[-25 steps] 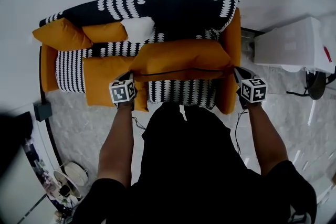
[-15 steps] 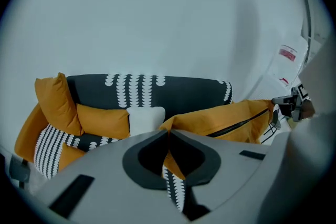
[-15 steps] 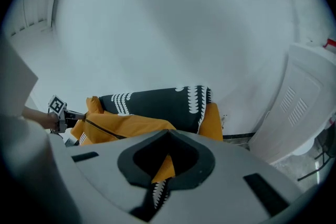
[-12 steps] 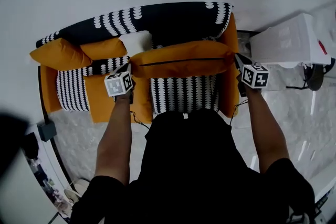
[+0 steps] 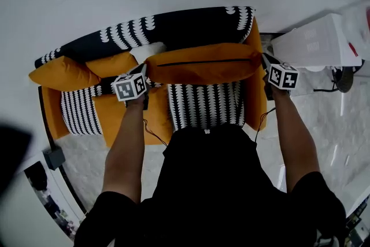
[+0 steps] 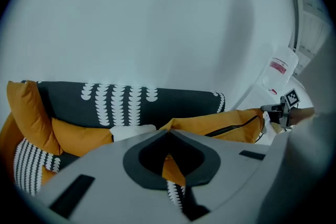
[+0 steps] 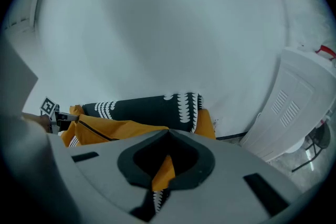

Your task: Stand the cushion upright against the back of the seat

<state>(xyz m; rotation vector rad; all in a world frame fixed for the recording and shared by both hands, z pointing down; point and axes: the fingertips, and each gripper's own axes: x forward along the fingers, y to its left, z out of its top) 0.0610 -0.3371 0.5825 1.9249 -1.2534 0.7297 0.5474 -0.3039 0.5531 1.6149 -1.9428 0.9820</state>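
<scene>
Both ends of the long orange fabric cushion (image 5: 202, 63) are pinched: the left gripper (image 5: 143, 71) is clamped on one corner and the right gripper (image 5: 265, 61) on the other, with orange fabric squeezed between each pair of jaws. The cushion is held in the air just in front of the black-and-white patterned sofa backrest (image 5: 185, 23), black zip line facing up. The carry looks nearly done; next it probably needs to be lowered and leaned onto that backrest. Compared with a second ago, it's been brought a lot closer to the backrest.
</scene>
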